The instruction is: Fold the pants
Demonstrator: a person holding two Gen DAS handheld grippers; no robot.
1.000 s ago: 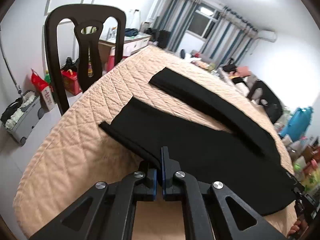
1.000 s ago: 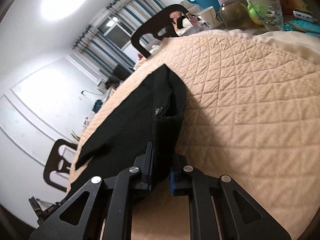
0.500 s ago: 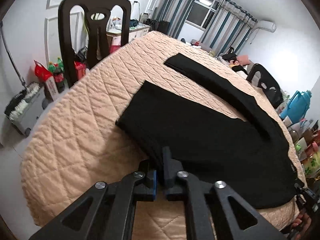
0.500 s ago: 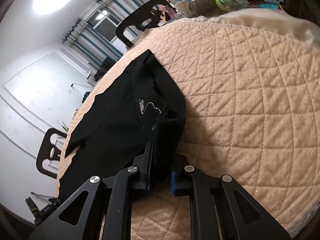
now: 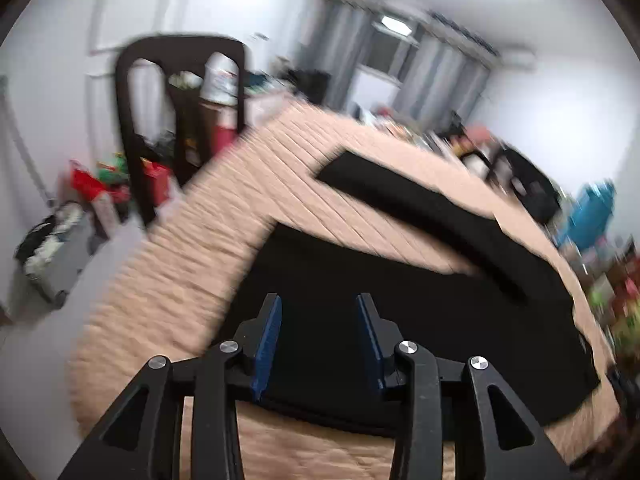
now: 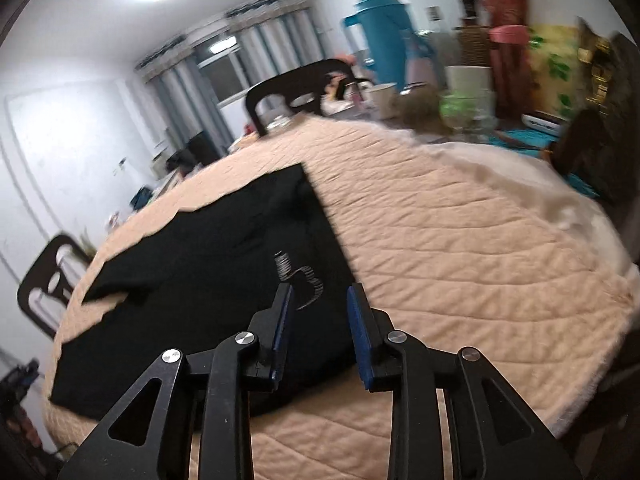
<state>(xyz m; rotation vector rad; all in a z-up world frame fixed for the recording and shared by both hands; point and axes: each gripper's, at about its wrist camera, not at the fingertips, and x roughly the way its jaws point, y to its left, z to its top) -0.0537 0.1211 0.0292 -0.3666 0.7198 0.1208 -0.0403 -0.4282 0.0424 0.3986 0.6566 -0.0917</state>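
Black pants (image 5: 420, 312) lie flat on a round table with a beige quilted cover (image 5: 192, 264). One leg (image 5: 404, 200) stretches away toward the far side. My left gripper (image 5: 319, 304) is open and empty just above the pants near the table's front edge. In the right wrist view the pants (image 6: 208, 272) show a small white logo (image 6: 298, 276) at the waist end. My right gripper (image 6: 320, 296) is open and empty over that end. Both views are motion-blurred.
A black chair (image 5: 180, 120) stands at the table's left, with bags and a bin (image 5: 52, 256) on the floor. Another black chair (image 6: 300, 92), a teal thermos (image 6: 380, 36), cups and bottles sit beyond the table's far right. Bare quilt (image 6: 460, 264) lies right of the pants.
Both grippers have opened and let go of the pants, which now lie flat on the table. Both grippers have lifted and drawn back a little.
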